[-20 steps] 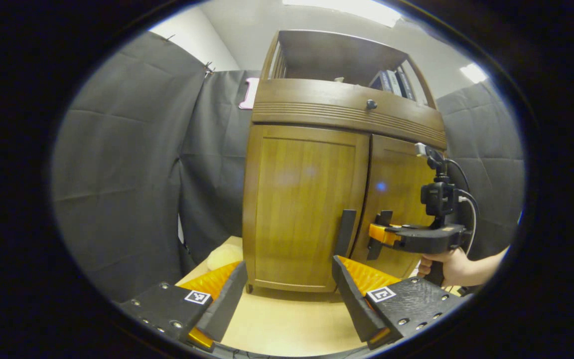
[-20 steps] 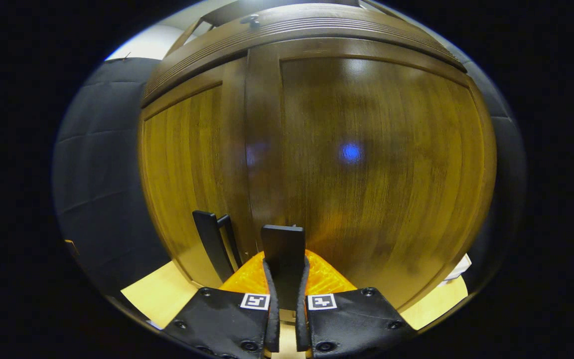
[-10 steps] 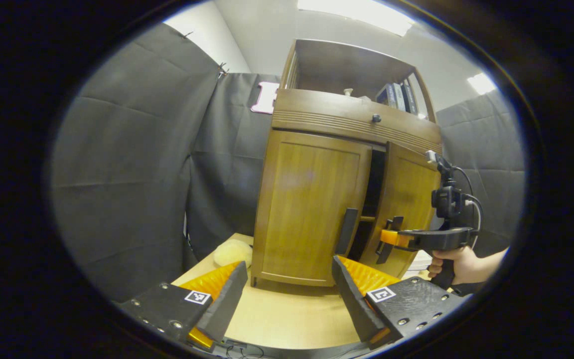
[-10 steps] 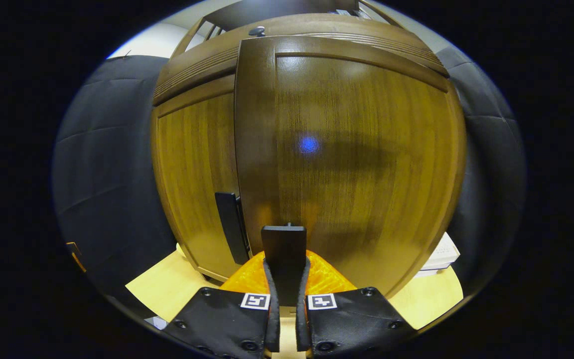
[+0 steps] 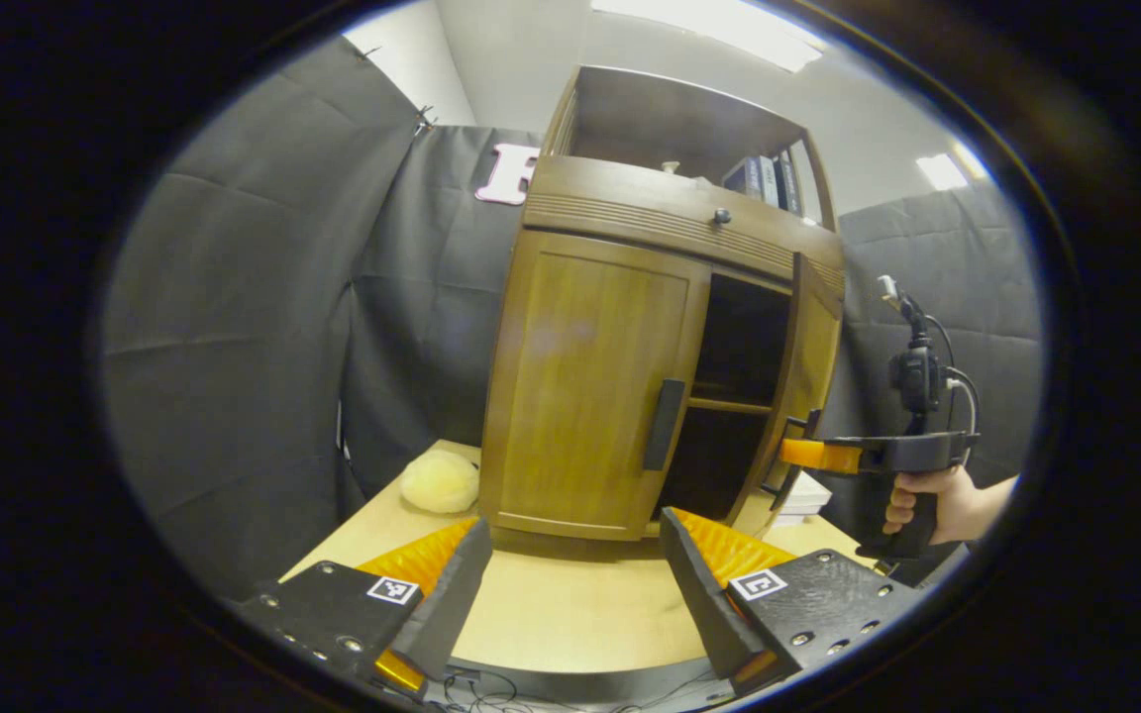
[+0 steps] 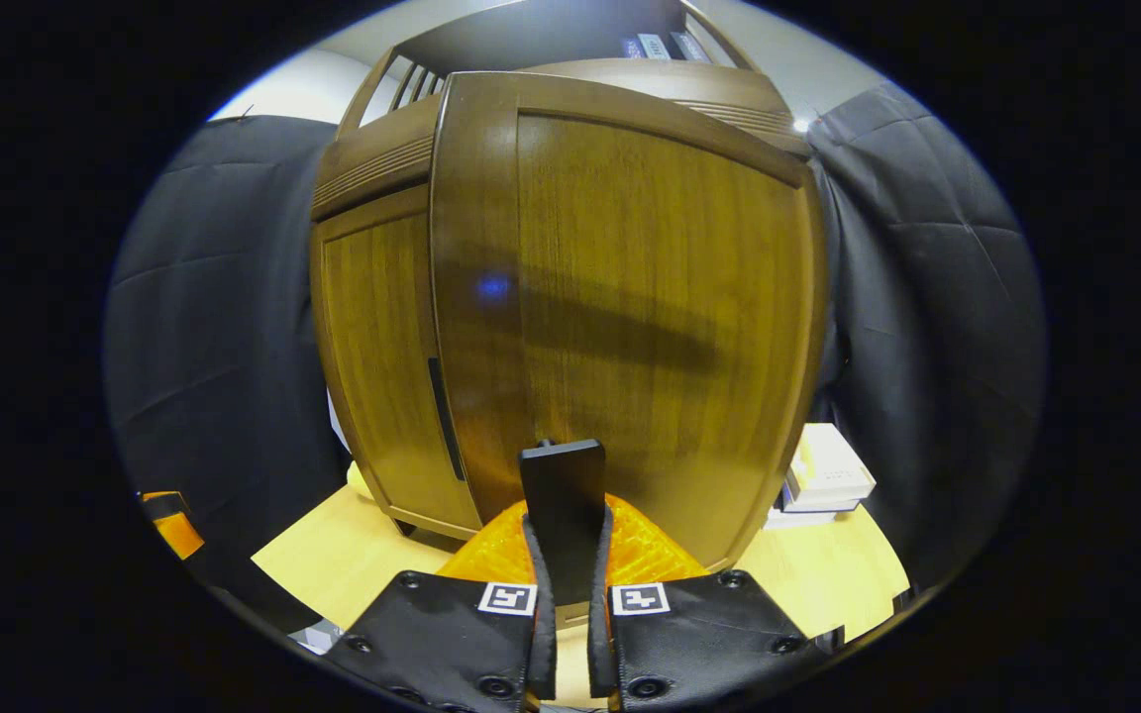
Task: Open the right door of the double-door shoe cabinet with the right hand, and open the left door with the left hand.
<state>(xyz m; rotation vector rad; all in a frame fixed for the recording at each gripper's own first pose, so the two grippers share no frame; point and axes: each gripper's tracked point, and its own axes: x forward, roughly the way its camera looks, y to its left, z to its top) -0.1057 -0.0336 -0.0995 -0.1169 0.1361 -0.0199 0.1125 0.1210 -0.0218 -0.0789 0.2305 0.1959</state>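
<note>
The tall brown wooden shoe cabinet (image 5: 630, 327) stands on the pale wooden surface (image 5: 570, 619); a round cream plush ball (image 5: 440, 481) lies left of the cabinet, stacked white books (image 6: 828, 470) right.

Each gripper carries black finger mounts studded with round screws, each mount bearing a small square black-and-white marker. The right gripper (image 5: 790, 456), seen from the left gripper view, has a black pistol-style handle, a top-mounted camera block (image 5: 915, 373) and looping black cables (image 5: 967, 391).
</note>
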